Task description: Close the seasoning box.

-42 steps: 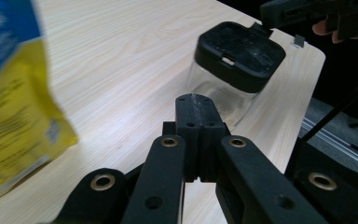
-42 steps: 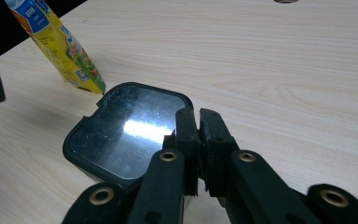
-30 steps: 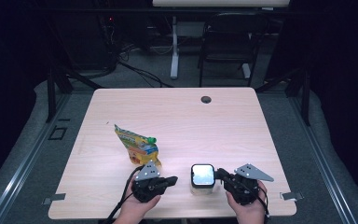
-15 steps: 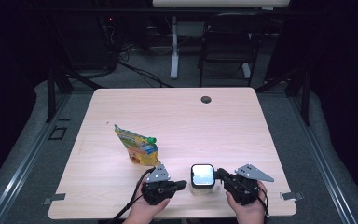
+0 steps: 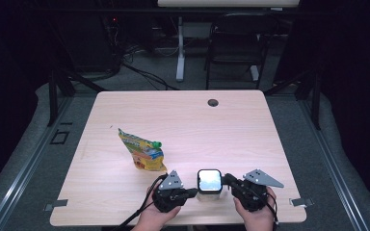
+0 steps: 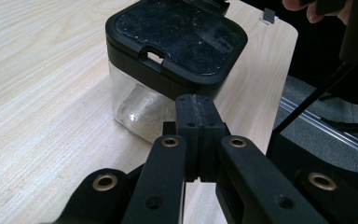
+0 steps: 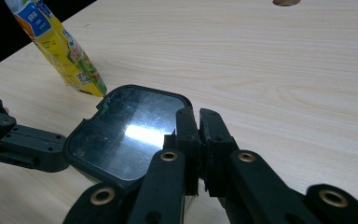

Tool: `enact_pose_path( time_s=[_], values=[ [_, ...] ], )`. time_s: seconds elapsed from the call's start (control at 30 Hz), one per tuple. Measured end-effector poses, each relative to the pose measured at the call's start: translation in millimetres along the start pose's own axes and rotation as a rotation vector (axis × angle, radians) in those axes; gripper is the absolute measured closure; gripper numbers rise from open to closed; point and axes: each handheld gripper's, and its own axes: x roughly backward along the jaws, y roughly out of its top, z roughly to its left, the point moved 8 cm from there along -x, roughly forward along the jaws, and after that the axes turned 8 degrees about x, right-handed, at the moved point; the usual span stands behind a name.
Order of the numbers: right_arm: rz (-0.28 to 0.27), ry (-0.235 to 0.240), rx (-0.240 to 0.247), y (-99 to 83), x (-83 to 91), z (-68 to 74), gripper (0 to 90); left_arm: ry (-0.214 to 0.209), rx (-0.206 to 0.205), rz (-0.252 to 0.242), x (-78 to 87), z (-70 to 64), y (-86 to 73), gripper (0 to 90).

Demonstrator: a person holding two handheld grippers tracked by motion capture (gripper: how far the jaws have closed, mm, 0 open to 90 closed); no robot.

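Two grippers flank lidded clear container (image 5: 209,181): left gripper (image 5: 189,193) at 9 o'clock, right gripper (image 5: 227,179) at 3, both clenched empty; yellow pouch (image 5: 141,150) at 10.

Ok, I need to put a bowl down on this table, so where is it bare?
The far half is free, from the yellow pouch back to the grommet hole, and so is the right side. The near edge is crowded: the left gripper and right gripper flank the black-lidded container.
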Motion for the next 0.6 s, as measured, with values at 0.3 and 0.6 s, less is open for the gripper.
enact_pose_path(
  time_s=[0.3, 0.6],
  values=[
    [-0.001, 0.001, -0.001, 0.0, 0.0, 0.1, 86.8, -0.001, -0.001, -0.01, 1.3, -0.7, 3.1, 90.0],
    [-0.005, -0.002, -0.005, -0.1, 0.2, -0.3, 86.7, -0.005, -0.003, -0.031, 2.1, -3.0, 8.7, 90.0]
  ],
)
